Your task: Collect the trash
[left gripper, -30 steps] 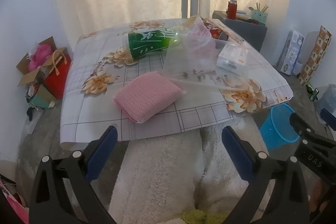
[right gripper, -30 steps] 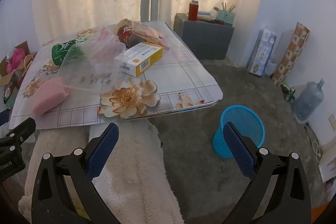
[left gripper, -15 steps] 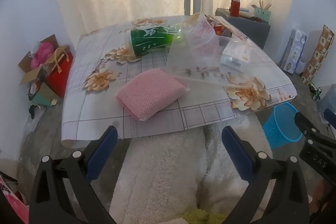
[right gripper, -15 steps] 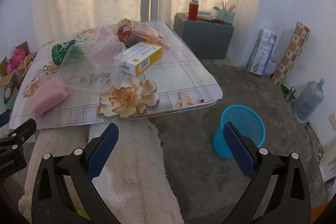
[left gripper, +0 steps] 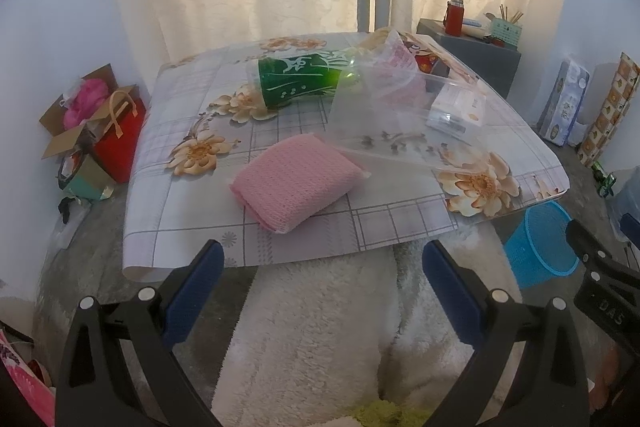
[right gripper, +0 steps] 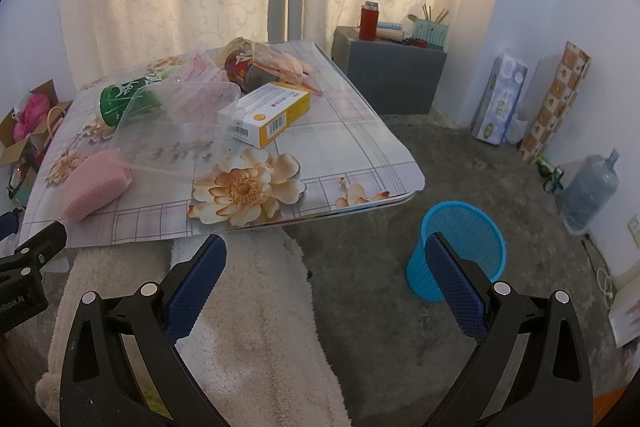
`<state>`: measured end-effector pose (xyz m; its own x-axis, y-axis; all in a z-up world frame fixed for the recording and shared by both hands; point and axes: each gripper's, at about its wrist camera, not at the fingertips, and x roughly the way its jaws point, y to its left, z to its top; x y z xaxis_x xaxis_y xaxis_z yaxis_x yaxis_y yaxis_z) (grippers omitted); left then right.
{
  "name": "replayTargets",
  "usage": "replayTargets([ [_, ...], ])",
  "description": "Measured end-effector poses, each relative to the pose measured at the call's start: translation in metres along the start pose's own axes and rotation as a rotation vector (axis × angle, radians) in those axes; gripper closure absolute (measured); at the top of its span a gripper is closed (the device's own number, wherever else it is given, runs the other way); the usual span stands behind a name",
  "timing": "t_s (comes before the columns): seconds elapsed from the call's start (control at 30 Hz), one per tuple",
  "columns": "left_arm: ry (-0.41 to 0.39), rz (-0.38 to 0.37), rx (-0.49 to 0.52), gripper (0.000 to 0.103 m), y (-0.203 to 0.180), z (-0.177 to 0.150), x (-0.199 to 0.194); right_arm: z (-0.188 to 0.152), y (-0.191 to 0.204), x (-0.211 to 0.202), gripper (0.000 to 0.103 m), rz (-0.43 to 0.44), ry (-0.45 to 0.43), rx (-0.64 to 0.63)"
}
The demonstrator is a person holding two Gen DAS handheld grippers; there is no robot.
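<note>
My left gripper (left gripper: 318, 291): spread wide and empty, held low in front of the table edge, over my fleecy lap.
My right gripper (right gripper: 324, 281): also spread wide with nothing in it, aimed more toward the floor.
Step in hand: I judge nothing is collected yet; I am lining up for a first pick.
Nearest trash: the pink pouch (left gripper: 294, 181) lies flat near the front edge, just ahead of my left gripper.
Next move: reach forward, close on the pouch's soft edge, and carry it right to the bin.
Bin: the blue basket (right gripper: 460, 253) stands on the floor, right of the table.
Further trash: clear plastic tray (right gripper: 180, 131), yellow-and-white box (right gripper: 272, 115), green bottle (left gripper: 298, 81) on its side, then a red can (right gripper: 240, 67) among wrappers.
Surface: low table (right gripper: 360, 147) under a floral sheet.
Room: grey carpet, cream curtains behind.
</note>
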<state>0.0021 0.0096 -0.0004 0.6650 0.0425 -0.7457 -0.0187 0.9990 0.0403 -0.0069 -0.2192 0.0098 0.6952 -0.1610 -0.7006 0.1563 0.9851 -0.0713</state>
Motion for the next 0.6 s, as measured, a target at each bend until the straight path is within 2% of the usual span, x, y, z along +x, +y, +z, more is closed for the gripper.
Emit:
replayTargets([
  [0.6, 0.006, 0.016, -0.009, 0.006, 0.0025, 0.0004, 0.003, -0.0011, 0.0004, 0.0003, 0.008, 0.001, 0.0, 0.002],
])
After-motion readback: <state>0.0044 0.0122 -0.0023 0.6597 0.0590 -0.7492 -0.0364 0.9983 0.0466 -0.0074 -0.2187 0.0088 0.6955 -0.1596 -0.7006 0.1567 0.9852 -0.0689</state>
